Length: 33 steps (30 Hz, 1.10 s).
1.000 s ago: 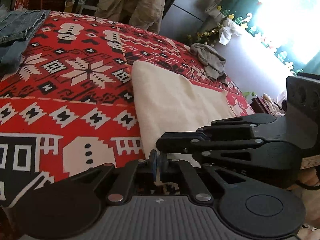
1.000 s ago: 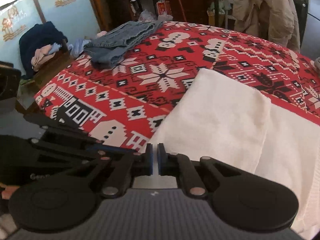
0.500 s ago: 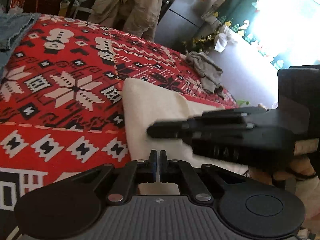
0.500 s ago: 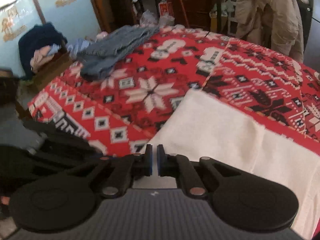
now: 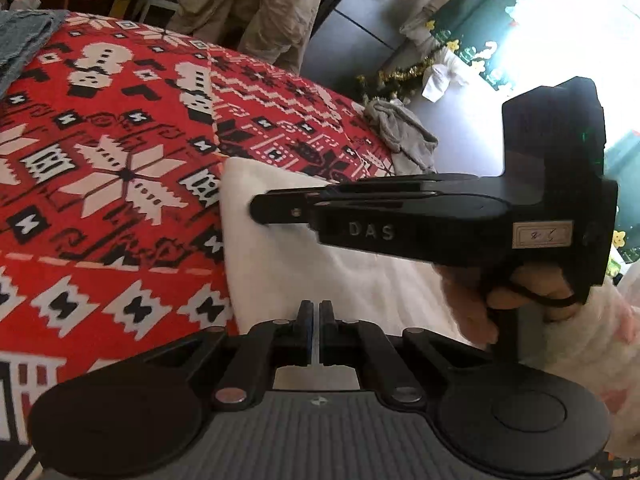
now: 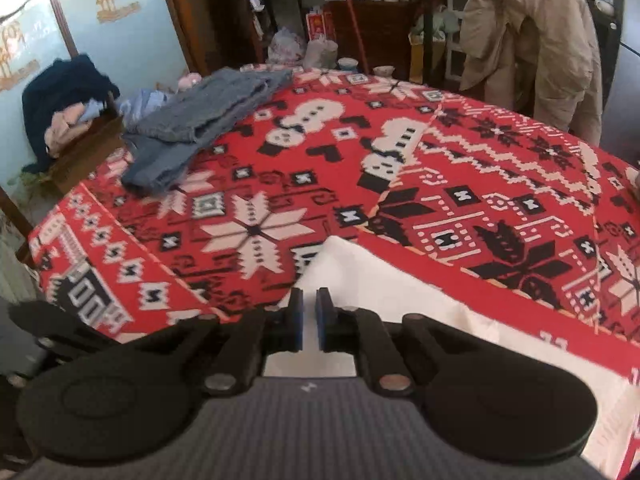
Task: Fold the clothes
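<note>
Left wrist view: left gripper [image 5: 316,330] low in frame, jaws clenched to a hairline slit, white cloth [image 5: 288,268] showing right at the tips; looks pinched on its near edge, though layer between pads not resolvable. Cloth spread flat on red patterned cover [image 5: 104,176] over the tabletop, left edge straight, far corner rounded. Right gripper [image 5: 256,210] crossing from the right, seen side-on above the cloth, hand [image 5: 492,300] wrapped on its grip; jaw gap not readable from this angle. Grey rag [image 5: 400,132] at far cover edge, beige jacket [image 5: 256,4] on a chair behind. Right wrist view: right gripper [image 6: 309,320] jaws nearly closed, narrow gap, white fabric [image 6: 384,300] visible through and just past it; probably nipping a thin layer, contact itself hidden. Cloth corner pointing away, rest running off right and toward camera. Folded jeans [image 6: 200,120] well apart at far left of the cover [image 6: 480,200]; dark clothes pile [image 6: 60,96] off the table. Handling guess: soft, light, limp, thick-ish like a towel; no stiffness, will sag and drag between grips. Best held at corners or along the hem, both grips on same edge, kept taut. Risk: slipping from a shallow pinch, or catching one layer only.
</note>
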Each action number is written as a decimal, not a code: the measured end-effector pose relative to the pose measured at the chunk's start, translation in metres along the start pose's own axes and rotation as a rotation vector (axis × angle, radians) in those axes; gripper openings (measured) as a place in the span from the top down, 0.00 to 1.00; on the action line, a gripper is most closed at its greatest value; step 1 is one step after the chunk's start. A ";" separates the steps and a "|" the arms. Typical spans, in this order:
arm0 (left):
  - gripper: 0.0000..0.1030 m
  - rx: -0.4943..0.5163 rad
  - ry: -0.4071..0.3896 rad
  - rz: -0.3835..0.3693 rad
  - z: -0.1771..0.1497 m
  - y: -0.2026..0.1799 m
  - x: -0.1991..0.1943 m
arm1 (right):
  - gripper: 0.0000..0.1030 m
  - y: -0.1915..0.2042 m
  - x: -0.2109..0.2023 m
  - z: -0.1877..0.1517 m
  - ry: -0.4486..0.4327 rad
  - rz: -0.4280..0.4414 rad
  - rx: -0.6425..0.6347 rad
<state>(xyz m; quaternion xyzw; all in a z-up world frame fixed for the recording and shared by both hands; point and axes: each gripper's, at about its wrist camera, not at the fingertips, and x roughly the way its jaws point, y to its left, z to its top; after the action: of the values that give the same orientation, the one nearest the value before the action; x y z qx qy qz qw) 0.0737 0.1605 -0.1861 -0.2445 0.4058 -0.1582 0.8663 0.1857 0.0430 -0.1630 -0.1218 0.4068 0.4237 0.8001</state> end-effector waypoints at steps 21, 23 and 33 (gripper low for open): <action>0.98 -0.005 -0.062 0.002 0.026 0.002 0.000 | 0.90 -0.063 -0.036 -0.007 -0.059 -0.018 0.214; 0.98 0.009 -0.071 0.020 0.036 0.002 0.007 | 0.88 -0.054 -0.036 -0.018 -0.028 -0.014 0.182; 0.98 0.039 -0.037 0.060 0.033 -0.002 0.016 | 0.93 -0.064 -0.006 -0.008 -0.087 -0.084 0.226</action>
<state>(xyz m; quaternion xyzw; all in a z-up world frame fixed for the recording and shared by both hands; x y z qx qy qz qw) 0.1093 0.1606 -0.1772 -0.2182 0.3939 -0.1354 0.8826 0.2289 -0.0037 -0.1737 -0.0292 0.4112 0.3464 0.8427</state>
